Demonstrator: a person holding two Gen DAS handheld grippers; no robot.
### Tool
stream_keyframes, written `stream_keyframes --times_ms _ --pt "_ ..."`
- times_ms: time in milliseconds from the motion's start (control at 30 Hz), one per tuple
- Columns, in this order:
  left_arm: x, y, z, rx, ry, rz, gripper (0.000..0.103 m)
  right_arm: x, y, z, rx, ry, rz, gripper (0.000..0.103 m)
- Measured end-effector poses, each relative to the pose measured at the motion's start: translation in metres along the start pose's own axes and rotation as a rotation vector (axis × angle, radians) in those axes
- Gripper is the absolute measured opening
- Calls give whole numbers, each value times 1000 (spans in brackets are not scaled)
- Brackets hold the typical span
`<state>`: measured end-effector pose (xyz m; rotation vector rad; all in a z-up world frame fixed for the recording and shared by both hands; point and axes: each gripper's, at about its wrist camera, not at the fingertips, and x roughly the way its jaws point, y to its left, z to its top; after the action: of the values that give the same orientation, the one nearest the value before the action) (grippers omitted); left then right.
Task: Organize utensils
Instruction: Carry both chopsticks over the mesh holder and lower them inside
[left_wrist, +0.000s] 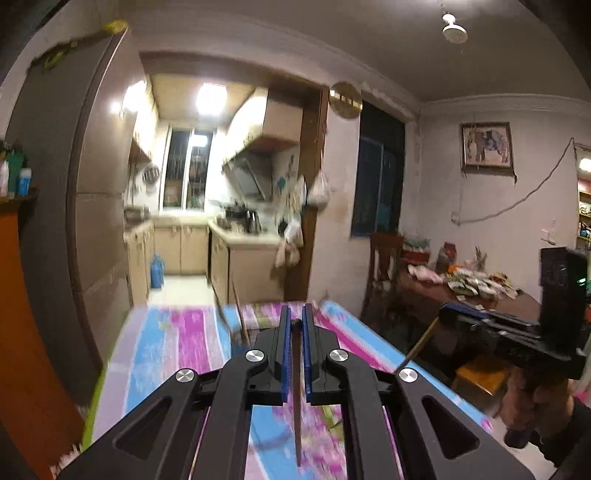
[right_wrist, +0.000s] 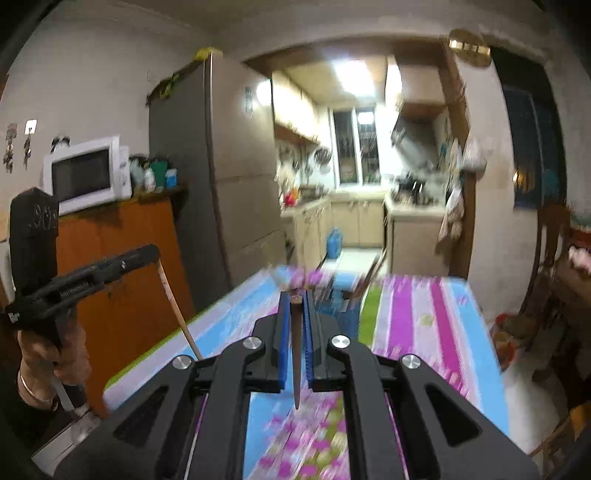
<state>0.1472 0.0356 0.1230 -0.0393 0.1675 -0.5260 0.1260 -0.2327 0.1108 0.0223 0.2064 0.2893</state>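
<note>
Left gripper (left_wrist: 295, 321) pinches a brown chopstick (left_wrist: 297, 387) between its blue pads, above the striped tablecloth (left_wrist: 177, 339). Right gripper (right_wrist: 295, 306) likewise clamps a second chopstick (right_wrist: 296, 354). Beyond it, a blurred holder (right_wrist: 347, 306) with more chopsticks stands on the table.

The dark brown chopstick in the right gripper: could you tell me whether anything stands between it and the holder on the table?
Nothing visible does. The dark brown chopstick sits clamped in the right gripper, and only bare striped tablecloth lies before the blurred dark utensil holder ahead.
</note>
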Motion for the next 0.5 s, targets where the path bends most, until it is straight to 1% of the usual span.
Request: stream_keyframes --times_ms 33,100,133,200,267,367,500 --pt "6 -1 8 10 -17 4 7 3 -4 18 -4 -45 -21 5" --pt "27 -2 36 35 -76 26 7 9 -12 39 1 -91 -32 5" --pt "32 -1 43 38 -90 30 7 14 -17 56 4 -128 -45 5" --pt "51 -1 65 55 -134 49 7 24 -26 78 13 -173 -56 5" --pt "71 0 82 77 -167 76 7 36 -36 92 18 -205 -75 5" --pt "107 7 94 72 -171 97 7 71 -53 105 48 -207 -77 5" --pt "153 23 91 45 -152 100 7 116 -69 99 80 -157 -72 5"
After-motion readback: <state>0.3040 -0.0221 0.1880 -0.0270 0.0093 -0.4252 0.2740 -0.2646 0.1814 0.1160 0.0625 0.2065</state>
